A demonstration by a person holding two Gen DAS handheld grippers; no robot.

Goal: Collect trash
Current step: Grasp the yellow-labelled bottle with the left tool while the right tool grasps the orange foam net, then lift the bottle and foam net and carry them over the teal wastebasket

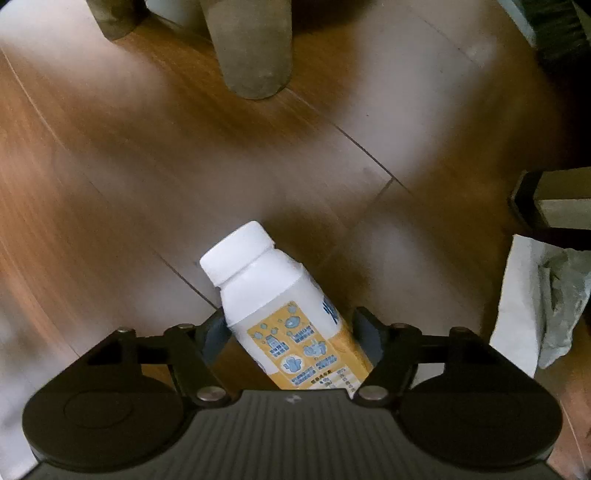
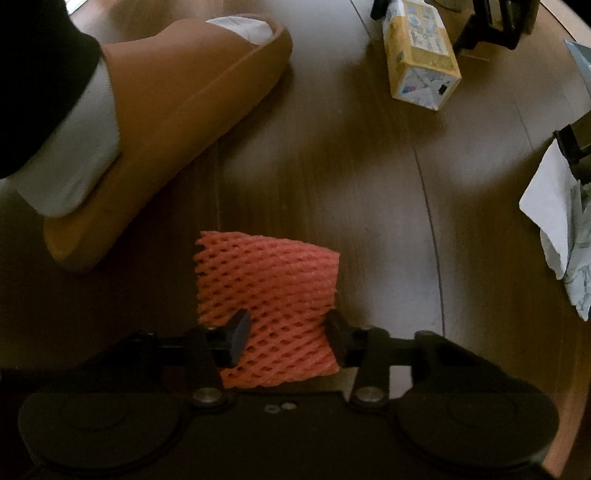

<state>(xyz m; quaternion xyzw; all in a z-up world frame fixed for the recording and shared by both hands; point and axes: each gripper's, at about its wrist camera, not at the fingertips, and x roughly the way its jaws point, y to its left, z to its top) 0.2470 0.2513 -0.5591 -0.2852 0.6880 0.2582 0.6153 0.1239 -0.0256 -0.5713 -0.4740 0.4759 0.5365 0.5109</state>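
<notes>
In the left wrist view my left gripper [image 1: 291,328] is shut on a white bottle-shaped milk carton [image 1: 280,306] with a yellow label, its white cap pointing away over the wooden floor. The same carton shows in the right wrist view [image 2: 421,55] at the top, held by the left gripper's black fingers [image 2: 491,22]. In the right wrist view my right gripper [image 2: 286,332] is shut on a pink foam fruit net [image 2: 269,291], its fingers pressing both sides. A crumpled white tissue [image 1: 535,299] lies on the floor at the right; it also shows in the right wrist view [image 2: 557,229].
A person's foot in a white sock and tan slipper [image 2: 177,118] stands at the left in the right wrist view. Round furniture legs [image 1: 251,48] stand ahead of the left gripper. A dark-tipped furniture leg [image 1: 554,199] is at the right, beside the tissue.
</notes>
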